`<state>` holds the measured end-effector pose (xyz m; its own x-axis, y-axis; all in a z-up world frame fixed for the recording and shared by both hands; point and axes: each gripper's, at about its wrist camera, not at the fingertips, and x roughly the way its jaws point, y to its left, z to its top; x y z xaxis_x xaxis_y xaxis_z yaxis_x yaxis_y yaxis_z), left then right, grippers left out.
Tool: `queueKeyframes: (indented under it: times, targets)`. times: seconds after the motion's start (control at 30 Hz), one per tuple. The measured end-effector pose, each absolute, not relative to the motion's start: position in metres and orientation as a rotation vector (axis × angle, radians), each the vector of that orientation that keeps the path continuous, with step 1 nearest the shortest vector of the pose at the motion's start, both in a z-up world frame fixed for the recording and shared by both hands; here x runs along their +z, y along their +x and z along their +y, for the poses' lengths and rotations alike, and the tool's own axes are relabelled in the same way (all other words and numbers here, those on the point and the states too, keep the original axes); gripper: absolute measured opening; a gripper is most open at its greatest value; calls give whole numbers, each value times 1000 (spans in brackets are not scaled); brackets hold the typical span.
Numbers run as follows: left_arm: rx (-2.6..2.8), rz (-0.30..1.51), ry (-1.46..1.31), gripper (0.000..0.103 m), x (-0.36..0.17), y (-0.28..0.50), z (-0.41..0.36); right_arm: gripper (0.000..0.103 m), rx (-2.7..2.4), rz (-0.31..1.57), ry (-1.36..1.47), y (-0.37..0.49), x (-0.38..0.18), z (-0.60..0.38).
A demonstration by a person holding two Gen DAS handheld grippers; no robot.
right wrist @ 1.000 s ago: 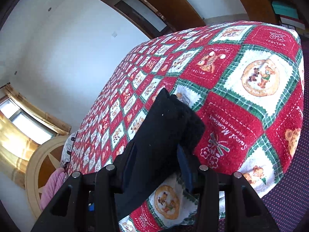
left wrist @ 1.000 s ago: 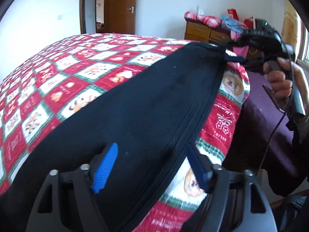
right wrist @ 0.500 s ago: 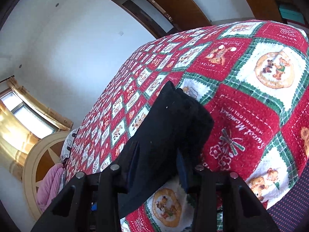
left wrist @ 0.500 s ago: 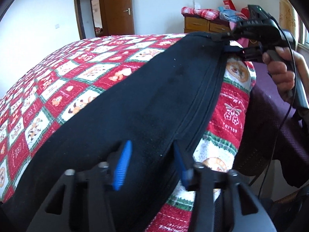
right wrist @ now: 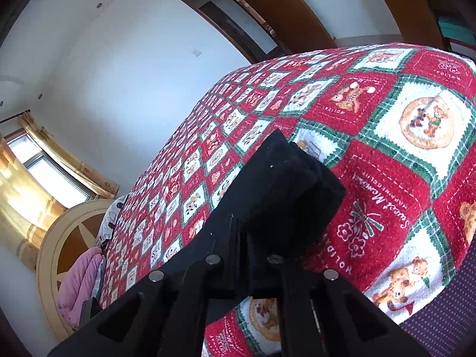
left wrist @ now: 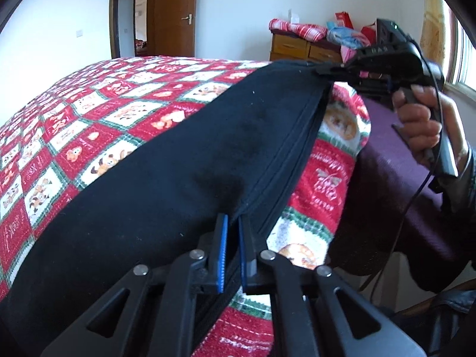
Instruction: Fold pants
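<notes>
Two grippers, left gripper [left wrist: 233, 223] and right gripper [right wrist: 242, 232], pinch soft black pants [left wrist: 178, 154].

Pants [left wrist: 166, 160]: lying on the bedspread [left wrist: 89, 113], running along its near edge from my left gripper [left wrist: 233, 232] away to my right gripper [left wrist: 330, 71].
My left gripper: at the near end of the pants, pads clamped on the cloth's edge.
My right gripper: at the far end, held by my hand [left wrist: 422, 122] off the bed's right side; seen from its own camera [right wrist: 242, 232], pinching the pants there.
Dresser [left wrist: 300, 49]: behind the bed, against the far wall, with bundled things on top.
Door [left wrist: 175, 15]: behind the bed, left of the dresser.
Window [right wrist: 47, 169]: beyond the bed's far side in the right wrist view.
</notes>
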<state>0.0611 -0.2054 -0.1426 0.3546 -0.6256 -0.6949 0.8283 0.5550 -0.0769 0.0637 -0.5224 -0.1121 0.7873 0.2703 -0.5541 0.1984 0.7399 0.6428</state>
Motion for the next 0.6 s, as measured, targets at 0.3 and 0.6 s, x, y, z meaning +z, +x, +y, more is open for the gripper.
queueKeyframes:
  times: [0.3,0.6]
  targets:
    - [-998,795,335,7,-156,55,-210,3,14,792,764,63,-133,-534]
    - [-963,694,238,47,-130,53,-182,16,-100,660,817,41,-120,-560]
